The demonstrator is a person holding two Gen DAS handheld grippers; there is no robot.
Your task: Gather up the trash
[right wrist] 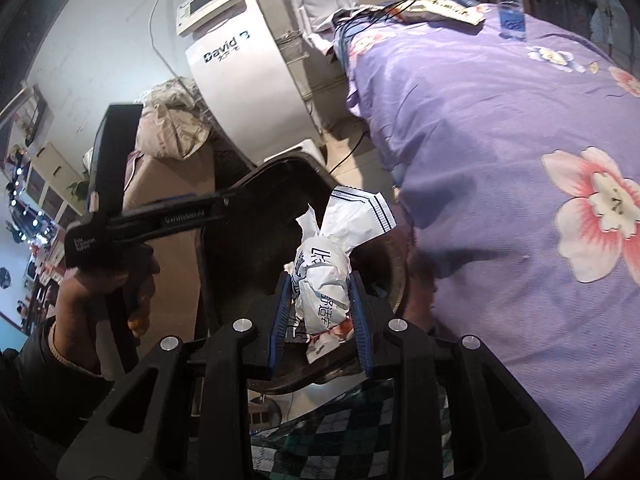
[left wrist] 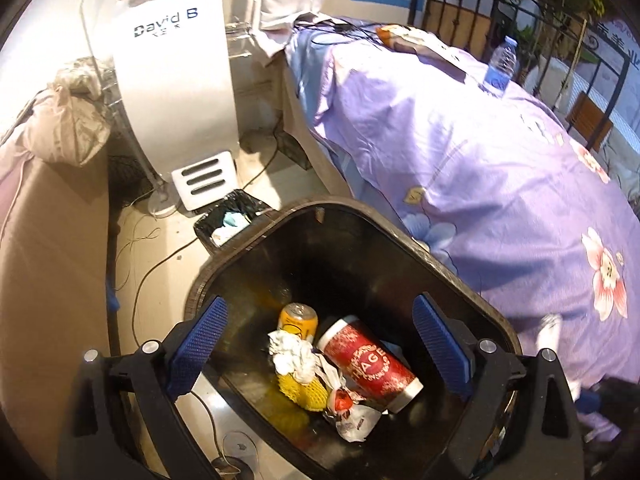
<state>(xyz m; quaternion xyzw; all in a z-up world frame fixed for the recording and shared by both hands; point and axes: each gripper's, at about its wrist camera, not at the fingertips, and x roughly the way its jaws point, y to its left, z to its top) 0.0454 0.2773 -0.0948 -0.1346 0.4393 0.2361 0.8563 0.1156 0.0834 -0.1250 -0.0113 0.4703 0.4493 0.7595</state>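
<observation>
Black bin (left wrist: 460, 280), left view: my left claw (left wrist: 322, 344) gapes empty above it, red cup (left wrist: 370, 360) inside | right view: right claw (right wrist: 320, 312) grips white wrapper (right wrist: 328, 264), bin at 12 o'clock; I'd release only past the rim.

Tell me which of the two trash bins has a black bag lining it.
The small bin farther away, by the white machine, has the black bag. The large black bin under the left gripper is unlined.
</observation>
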